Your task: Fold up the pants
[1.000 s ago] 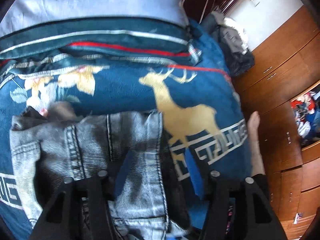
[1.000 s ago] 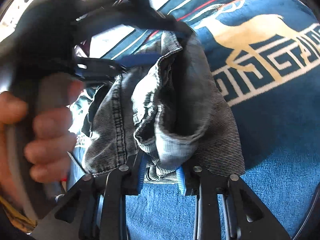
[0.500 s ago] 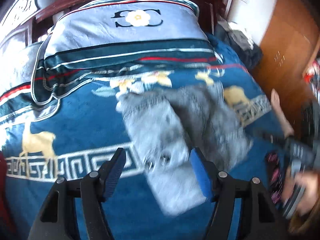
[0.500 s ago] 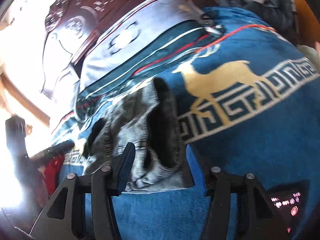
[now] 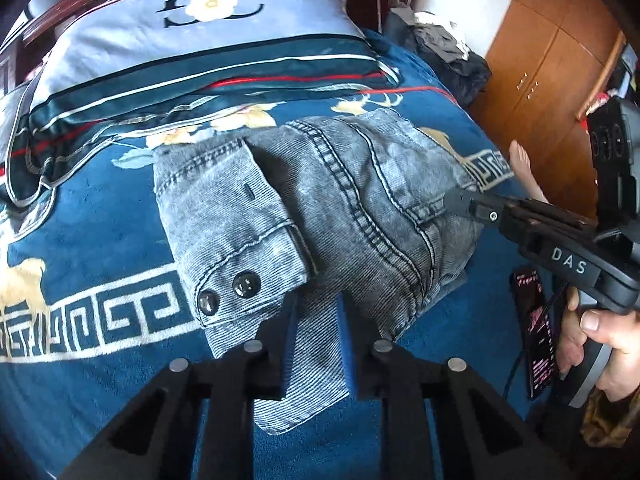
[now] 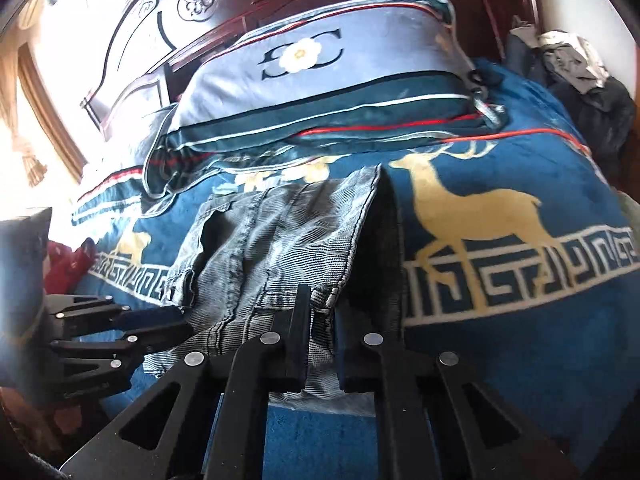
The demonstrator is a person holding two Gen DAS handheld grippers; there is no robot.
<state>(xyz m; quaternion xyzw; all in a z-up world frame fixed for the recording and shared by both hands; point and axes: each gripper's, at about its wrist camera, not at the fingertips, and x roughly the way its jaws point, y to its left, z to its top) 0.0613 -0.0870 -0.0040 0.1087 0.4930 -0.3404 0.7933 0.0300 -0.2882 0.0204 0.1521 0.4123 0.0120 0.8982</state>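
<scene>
— Between the left gripper (image 5: 316, 344)'s fingers, what do you see?
— A strip of grey denim from the pants (image 5: 320, 208). Its jaws have just been closing, and the pads now pinch that near edge.
— And the right gripper (image 6: 320, 344)?
— Clenched too, on another part of the near hem; its jaws have also just been closing. From the left wrist view it reaches in from the right, its tip on the denim, with a hand (image 5: 600, 340) around the handle.
— Where do the pants lie?
— Bunched in a partly folded heap on the blue blanket (image 5: 100, 240), which has gold deer and a white key-pattern border. A waistband flap with two dark buttons (image 5: 228, 292) lies on the left of the heap.
— Beyond that?
— A grey-blue pillow (image 6: 320, 80) with a flower emblem lies behind the pants, against a carved dark headboard (image 6: 200, 0). A pile of dark clothes (image 5: 448, 52) sits at the far right corner, beside wooden cabinets (image 5: 552, 60).
</scene>
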